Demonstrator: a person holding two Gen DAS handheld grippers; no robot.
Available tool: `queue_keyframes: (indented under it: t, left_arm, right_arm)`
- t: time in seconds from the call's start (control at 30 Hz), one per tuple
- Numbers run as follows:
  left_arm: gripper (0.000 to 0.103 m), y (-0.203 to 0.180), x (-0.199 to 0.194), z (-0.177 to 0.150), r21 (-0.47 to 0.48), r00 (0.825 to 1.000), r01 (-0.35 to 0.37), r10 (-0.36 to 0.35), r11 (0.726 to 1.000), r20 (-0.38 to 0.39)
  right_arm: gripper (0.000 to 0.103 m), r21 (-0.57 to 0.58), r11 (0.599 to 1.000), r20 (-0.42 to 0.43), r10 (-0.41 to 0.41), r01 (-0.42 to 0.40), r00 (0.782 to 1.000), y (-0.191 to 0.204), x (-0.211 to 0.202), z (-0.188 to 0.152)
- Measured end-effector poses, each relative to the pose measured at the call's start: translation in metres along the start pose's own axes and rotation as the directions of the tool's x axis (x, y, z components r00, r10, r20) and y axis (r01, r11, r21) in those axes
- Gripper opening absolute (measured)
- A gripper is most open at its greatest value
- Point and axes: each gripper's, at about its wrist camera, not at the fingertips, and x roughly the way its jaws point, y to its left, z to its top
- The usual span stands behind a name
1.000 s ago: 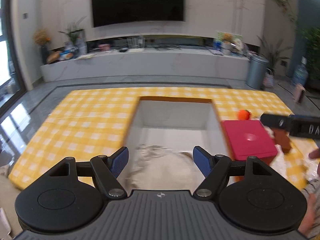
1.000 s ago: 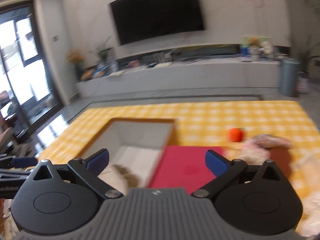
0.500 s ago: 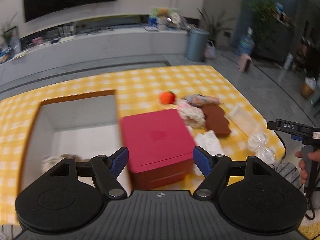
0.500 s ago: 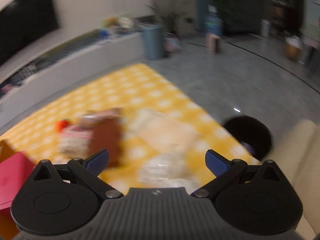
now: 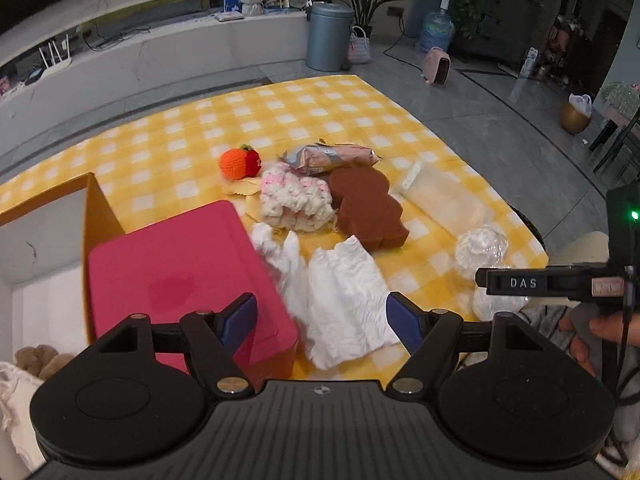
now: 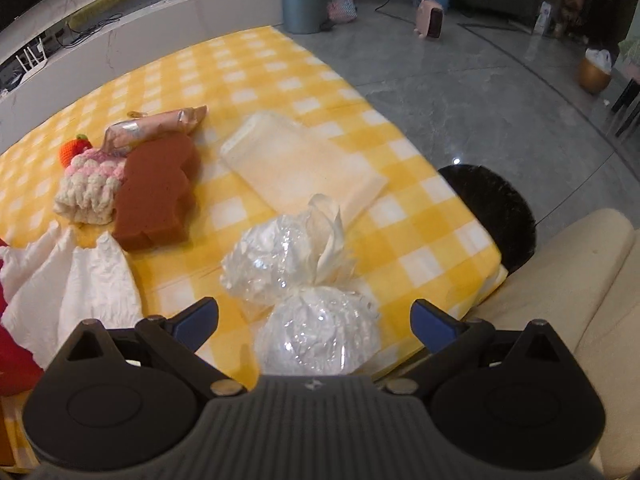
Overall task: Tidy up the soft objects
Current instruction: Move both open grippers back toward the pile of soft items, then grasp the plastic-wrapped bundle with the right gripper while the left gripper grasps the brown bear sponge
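Note:
Soft things lie on the yellow checked cloth point(image 5: 280, 120): a white crumpled cloth point(image 5: 344, 300), a brown sponge point(image 5: 366, 204), a pink-white knitted piece point(image 5: 294, 196), an orange knitted fruit point(image 5: 238, 162), a pink packet point(image 5: 332, 156) and clear plastic bags point(image 6: 296, 264). My left gripper point(image 5: 322, 320) is open and empty above the white cloth and the red box point(image 5: 180, 276). My right gripper point(image 6: 314, 318) is open and empty just above the nearer plastic bag point(image 6: 320, 332). The sponge point(image 6: 156, 196) and white cloth point(image 6: 76, 276) also show in the right wrist view.
An open box point(image 5: 44, 240) with white walls stands left of the red box, a plush toy point(image 5: 40, 360) at its near end. A clear flat pouch point(image 6: 296, 160) lies beyond the bags. A cream seat point(image 6: 568, 300) and a black round object point(image 6: 492, 208) are beside the table's right edge.
Both grippers have swung right, from the open box to the pile of soft things. The right one has come down close over the plastic bags. Both stay open.

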Motion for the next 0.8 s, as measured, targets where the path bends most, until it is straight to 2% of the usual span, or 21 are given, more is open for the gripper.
queue_keyframes:
  t: [0.23, 0.4, 0.47, 0.57, 0.6, 0.7, 0.8]
  left_arm:
    - [0.087, 0.009, 0.001, 0.017, -0.101, 0.995, 0.102, -0.103, 0.99, 0.002]
    - [0.087, 0.006, 0.001, 0.017, -0.103, 0.997, 0.083, -0.083, 0.991, 0.0]
    - [0.087, 0.005, 0.0, 0.016, -0.092, 0.997, 0.074, -0.074, 0.993, 0.0]
    - [0.087, 0.002, -0.005, 0.014, -0.073, 0.999, 0.054, -0.054, 0.996, 0.004]
    - [0.087, 0.001, -0.007, 0.014, -0.062, 0.999, 0.045, -0.045, 0.997, 0.006]
    - [0.087, -0.004, -0.014, 0.017, -0.021, 1.0, 0.013, -0.013, 1.0, 0.024]
    - [0.087, -0.011, -0.02, 0.022, 0.006, 0.999, 0.013, -0.013, 1.0, 0.034]
  right_arm:
    - [0.1, 0.013, 1.0, -0.043, 0.021, -0.021, 0.999, -0.003, 0.009, 0.002]
    - [0.099, -0.051, 0.999, -0.102, -0.007, 0.001, 0.995, 0.009, 0.025, 0.006]
    - [0.093, -0.084, 0.996, -0.119, -0.035, 0.025, 0.992, 0.015, 0.033, 0.009]
    - [0.077, -0.106, 0.992, -0.155, -0.089, 0.073, 0.984, 0.02, 0.044, 0.01]
    - [0.077, -0.116, 0.99, -0.158, -0.098, 0.08, 0.983, 0.021, 0.045, 0.01]
    - [0.068, -0.125, 0.99, -0.129, -0.088, 0.072, 0.988, 0.021, 0.041, 0.008]
    - [0.063, -0.113, 0.993, -0.097, -0.053, 0.042, 0.994, 0.016, 0.034, 0.006]
